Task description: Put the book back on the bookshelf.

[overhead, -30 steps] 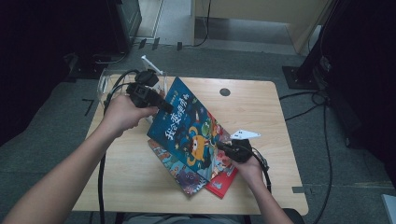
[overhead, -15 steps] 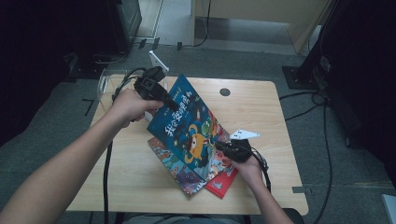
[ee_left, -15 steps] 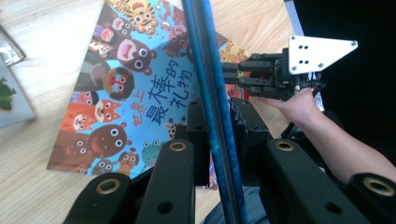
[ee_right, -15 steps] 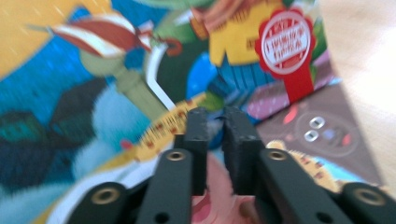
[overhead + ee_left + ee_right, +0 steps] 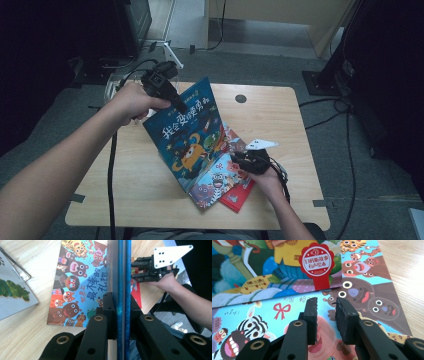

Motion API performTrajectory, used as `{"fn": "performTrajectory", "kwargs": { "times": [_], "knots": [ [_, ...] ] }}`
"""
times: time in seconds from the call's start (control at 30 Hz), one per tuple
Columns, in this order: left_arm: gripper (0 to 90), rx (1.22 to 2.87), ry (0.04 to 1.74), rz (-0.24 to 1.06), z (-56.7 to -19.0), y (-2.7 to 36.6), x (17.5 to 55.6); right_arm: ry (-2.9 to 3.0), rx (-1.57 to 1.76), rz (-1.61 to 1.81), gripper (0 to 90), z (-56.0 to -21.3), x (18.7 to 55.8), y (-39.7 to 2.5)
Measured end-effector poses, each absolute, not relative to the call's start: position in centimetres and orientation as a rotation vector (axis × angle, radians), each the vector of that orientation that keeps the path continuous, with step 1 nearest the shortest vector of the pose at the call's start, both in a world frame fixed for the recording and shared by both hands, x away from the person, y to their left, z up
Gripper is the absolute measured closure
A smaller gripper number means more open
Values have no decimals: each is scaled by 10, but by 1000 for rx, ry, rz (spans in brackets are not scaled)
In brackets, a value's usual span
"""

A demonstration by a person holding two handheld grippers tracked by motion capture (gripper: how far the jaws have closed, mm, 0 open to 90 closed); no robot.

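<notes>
A: High view. Left claw [image 5: 181,106] is clamped on the top edge of the blue picture book [image 5: 190,135], which stands tilted up off the stack, lower edge down on the books below. The stack sits mid-bench, toward the near edge.

B: Right side?

A: Right claw [image 5: 239,161] is low at the stack's right side, over the animal-cover book [image 5: 216,181]. A red book [image 5: 239,196] pokes out underneath, toward the near right. Can't judge its jaws from up here.

B: Left gripper view?

A: The blue picture book's edge [image 5: 123,290] runs straight up between the jaws, and both pads press on it. Firm pinch. The animal-cover book [image 5: 75,285] lies flat on the bench [image 5: 22,335] beyond, with another grey-covered book [image 5: 12,292] at the far left of the frame. The right claw [image 5: 132,270] shows across the way, just past the blue book's edge.

B: Right gripper view?

A: Jaws stand apart with a narrow gap and nothing between them, hovering just over the animal-cover book [image 5: 367,297]. Another cover with a red seal sticker [image 5: 318,261] lies beyond.

B: So which step?

A: My read: lifting the top book off the pile while the right holds station to steady the rest. The next move calls for keeping the pinch tight, raising the blue book clear, and watching that its lower edge doesn't drag the book beneath.
</notes>
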State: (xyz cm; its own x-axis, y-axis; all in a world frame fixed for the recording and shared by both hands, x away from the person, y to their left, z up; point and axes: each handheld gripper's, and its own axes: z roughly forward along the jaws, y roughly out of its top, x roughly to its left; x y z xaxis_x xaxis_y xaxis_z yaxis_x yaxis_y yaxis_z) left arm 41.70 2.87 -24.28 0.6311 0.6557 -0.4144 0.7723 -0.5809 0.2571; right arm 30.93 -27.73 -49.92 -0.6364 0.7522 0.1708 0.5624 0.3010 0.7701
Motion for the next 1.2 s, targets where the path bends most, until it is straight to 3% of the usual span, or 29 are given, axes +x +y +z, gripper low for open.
{"fn": "performTrajectory", "kwargs": {
  "times": [0.5,0.93,1.2],
  "knots": [
    [841,2302,1185,-404,-222,92,394,2347,1179,1226,506,-503,314,-267],
    [841,2225,1308,-378,-231,162,365,2341,1161,1222,474,-503,323,-263],
    [842,2177,1364,-347,-229,193,351,2346,1117,1253,379,-506,325,-261]
  ]
}}
